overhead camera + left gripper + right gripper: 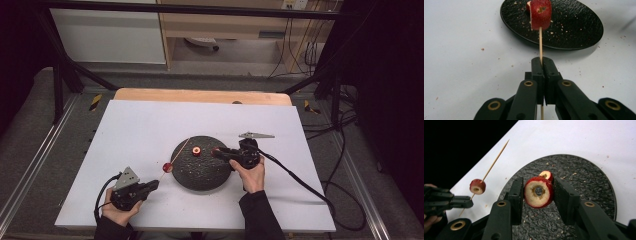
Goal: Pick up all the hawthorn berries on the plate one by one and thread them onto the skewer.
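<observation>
While gripped, fruit slice [538,192] reveals cored centre.

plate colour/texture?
Black, with a pebbled, leathery grain: the round plate, flecked with pale crumbs. Shows best in the left gripper view.

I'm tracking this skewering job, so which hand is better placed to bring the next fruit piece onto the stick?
Right. The right gripper already clamps a cored fruit slice over the black plate, while the left gripper is busy pinching the skewer.
</observation>
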The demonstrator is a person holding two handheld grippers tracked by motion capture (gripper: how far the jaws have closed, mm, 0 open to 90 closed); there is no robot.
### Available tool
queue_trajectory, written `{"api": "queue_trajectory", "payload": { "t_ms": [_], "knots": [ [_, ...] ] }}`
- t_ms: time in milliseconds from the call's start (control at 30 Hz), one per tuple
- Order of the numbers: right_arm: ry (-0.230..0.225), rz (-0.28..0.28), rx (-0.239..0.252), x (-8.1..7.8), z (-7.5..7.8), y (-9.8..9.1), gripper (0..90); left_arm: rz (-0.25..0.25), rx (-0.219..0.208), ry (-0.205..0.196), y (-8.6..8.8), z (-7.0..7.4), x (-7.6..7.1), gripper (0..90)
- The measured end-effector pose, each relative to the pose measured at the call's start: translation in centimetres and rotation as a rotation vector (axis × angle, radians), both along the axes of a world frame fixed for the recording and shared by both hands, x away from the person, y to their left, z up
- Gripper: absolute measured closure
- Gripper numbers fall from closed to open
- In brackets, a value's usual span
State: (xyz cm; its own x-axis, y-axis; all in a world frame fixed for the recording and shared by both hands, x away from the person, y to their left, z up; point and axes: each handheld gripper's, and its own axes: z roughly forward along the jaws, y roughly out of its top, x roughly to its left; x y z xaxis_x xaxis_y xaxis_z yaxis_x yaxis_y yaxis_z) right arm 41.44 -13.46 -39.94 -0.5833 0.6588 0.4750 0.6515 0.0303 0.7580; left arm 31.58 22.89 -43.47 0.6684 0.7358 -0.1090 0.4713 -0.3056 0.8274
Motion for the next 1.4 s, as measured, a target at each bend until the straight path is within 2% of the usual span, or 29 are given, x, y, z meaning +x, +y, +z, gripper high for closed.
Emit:
{"api": "queue_trajectory", "payload": {
  "t_ms": [333, 600, 767, 1000, 1133, 1400],
  "knots": [
    [-0.044, -0.086, 0.14, -0.8, -1.5, 0.0, 61.3, 0.006, -0.011, -0.003, -0.5, 0.1, 0.0, 88.2],
    [-0.099, -0.16, 0.218, -1.0, -1.9, -0.2, 61.3, 0.005, -0.016, -0.01, -1.4, 0.4, 0.0, 88.2],
    [-0.132, -0.184, 0.258, -1.0, -1.9, -0.5, 61.3, -0.003, -0.02, -0.025, -2.1, 0.7, 0.0, 88.2],
    [-0.172, -0.239, 0.308, -0.9, -1.6, -1.1, 61.4, -0.007, -0.021, -0.026, -2.7, 0.9, 0.1, 88.2],
    [-0.188, -0.252, 0.34, -0.8, -1.1, -1.3, 61.4, -0.006, -0.031, -0.028, -3.1, 1.1, 0.2, 88.2],
    [-0.203, -0.272, 0.372, -0.2, -0.5, -1.9, 61.3, -0.026, -0.039, -0.032, -4.4, 1.3, 0.3, 88.2]
  ]
}}
